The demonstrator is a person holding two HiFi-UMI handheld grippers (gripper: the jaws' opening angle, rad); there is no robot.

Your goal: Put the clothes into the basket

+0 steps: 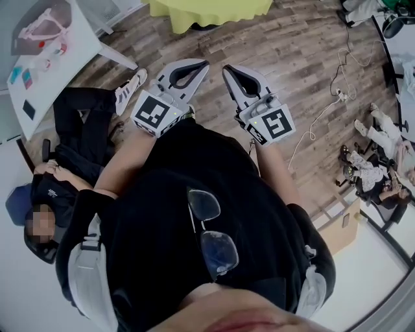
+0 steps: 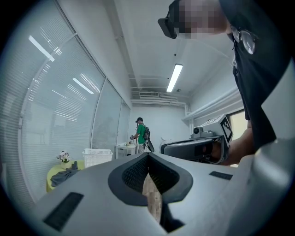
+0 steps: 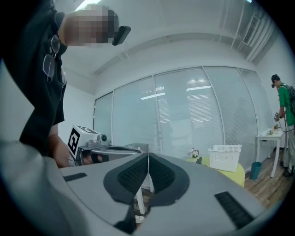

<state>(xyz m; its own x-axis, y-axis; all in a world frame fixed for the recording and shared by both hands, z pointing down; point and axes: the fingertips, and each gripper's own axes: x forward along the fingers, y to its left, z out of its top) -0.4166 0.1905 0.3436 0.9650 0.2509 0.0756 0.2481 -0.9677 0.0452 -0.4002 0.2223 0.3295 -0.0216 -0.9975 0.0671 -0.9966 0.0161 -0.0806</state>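
Both grippers are held level side by side at waist height over the wood floor. My left gripper (image 1: 202, 65) (image 2: 148, 155) is shut with nothing in it. My right gripper (image 1: 227, 69) (image 3: 148, 155) is also shut and empty. Ahead stands a round yellow-green table (image 1: 214, 11) (image 3: 242, 177). On it are a white slatted basket (image 2: 97, 157) (image 3: 225, 157) and a dark piece of clothing (image 2: 64, 176) (image 3: 199, 160) beside it, some way off from both grippers.
A person in black (image 1: 71, 149) sits on the floor at the left by a white table (image 1: 58, 45). Another person in a green shirt (image 2: 140, 133) (image 3: 286, 115) stands at a far small table. Cables (image 1: 324, 110) trail over the floor at the right. Glass walls with blinds ring the room.
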